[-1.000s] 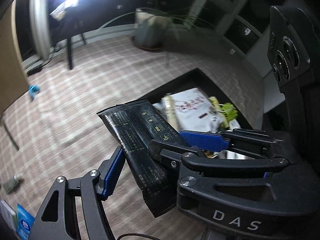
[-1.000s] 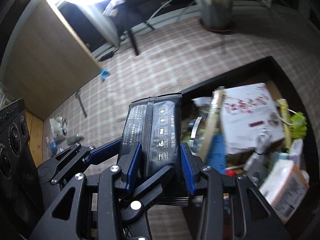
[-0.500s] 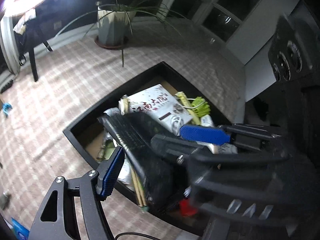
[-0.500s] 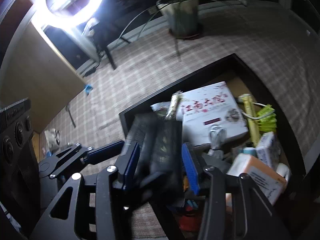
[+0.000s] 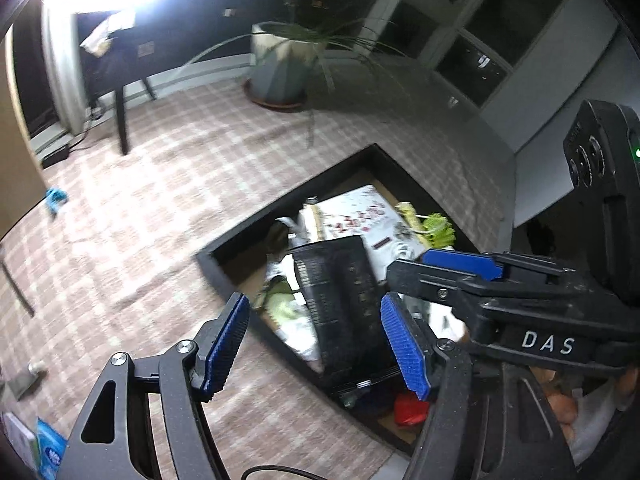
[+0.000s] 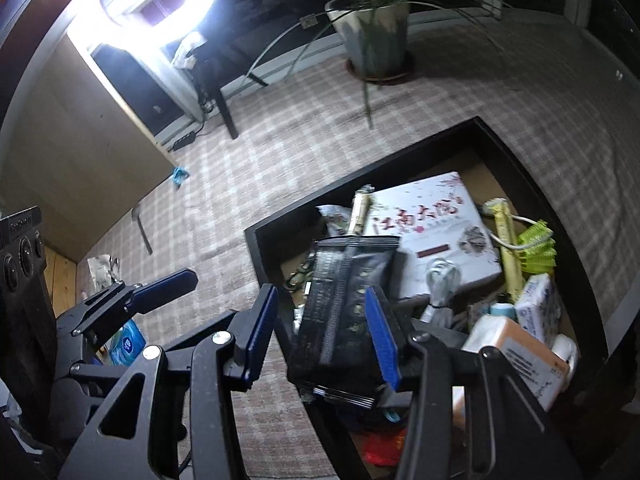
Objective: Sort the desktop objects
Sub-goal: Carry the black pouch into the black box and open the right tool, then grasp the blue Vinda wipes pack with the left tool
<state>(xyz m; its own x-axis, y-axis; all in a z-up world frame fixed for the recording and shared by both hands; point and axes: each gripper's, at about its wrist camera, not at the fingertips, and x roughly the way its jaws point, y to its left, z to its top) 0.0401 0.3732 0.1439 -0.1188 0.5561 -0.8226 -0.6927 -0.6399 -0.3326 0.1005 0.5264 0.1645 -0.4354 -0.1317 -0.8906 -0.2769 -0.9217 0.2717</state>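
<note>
A black foil pouch (image 6: 344, 304) with a column of small icons lies tilted on the clutter inside a black tray (image 6: 360, 172), its lower end over the near rim. My right gripper (image 6: 320, 334) hovers just above it with its blue pads apart; the left pad stands clear of the pouch, so nothing is gripped. In the left wrist view the same pouch (image 5: 340, 300) shows beyond my left gripper (image 5: 316, 344), which is wide open and holds nothing. The right gripper's finger (image 5: 464, 260) reaches in from the right there.
The tray (image 5: 248, 236) holds a white box with red characters (image 6: 436, 224), an orange-and-white box (image 6: 516, 356), a green bundle (image 6: 536, 244) and several small items. A potted plant (image 6: 372, 36) stands behind on the checked cloth. A blue packet (image 6: 126, 342) lies at left.
The right gripper carried the black pouch from over the cloth to the tray and its pads spread off it. The pouch now rests in the tray. The left gripper stayed open.
</note>
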